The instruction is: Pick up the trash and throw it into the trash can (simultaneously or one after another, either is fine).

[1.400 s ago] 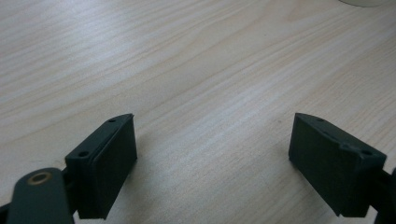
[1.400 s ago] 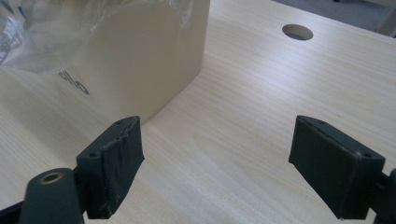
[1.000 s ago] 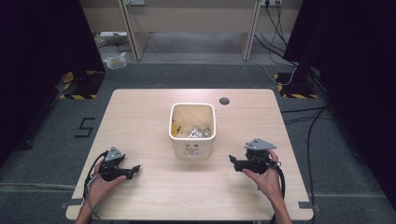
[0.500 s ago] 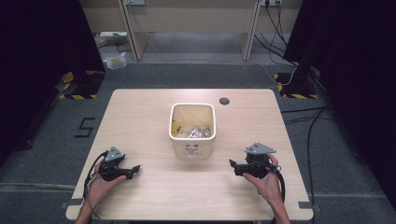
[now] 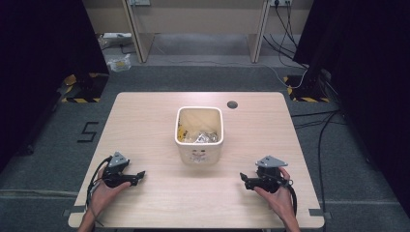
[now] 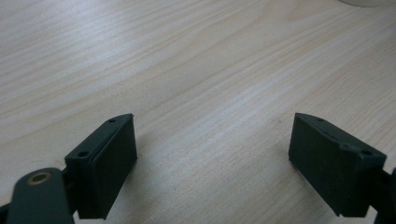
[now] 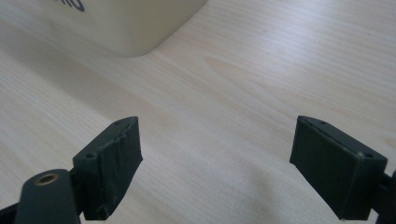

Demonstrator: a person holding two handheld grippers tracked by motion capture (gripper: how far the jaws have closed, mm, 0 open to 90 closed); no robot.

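**Both tools open and empty, bin mid-table**

Left tool [image 5: 139, 175] sits at about 7 o'clock on the table [image 5: 145, 121], held in the person's left hand [image 5: 104, 191], jaws pointing toward 3 o'clock. Released: in the left gripper view its two black jaws stand wide apart with only bare wood grain between them. Low over the table surface; contact with it can't be told.

Right tool [image 5: 245, 181] at about 5 o'clock, in the right hand [image 5: 275, 195], jaws pointing toward 9 o'clock, facing the left one across the near table edge. Also released: jaws spread wide in the right gripper view, nothing between them. Grey three-cornered plate on top of each tool, cables trailing back toward the person.

Cream bin [image 5: 199, 135] stands upright near table centre, slightly toward 12 o'clock from the line between the tools, well apart from both. Rounded-square rim, open top. Inside: crumpled silvery and yellow scraps [image 5: 198, 137], too small to tell exactly what. Dark print on the near wall, unreadable. Bin's bottom corner shows at 11 o'clock in the right gripper view [image 7: 130, 28].

Small dark round hole [image 5: 232, 104] in the table at about 1 o'clock, behind the bin, not touching it.
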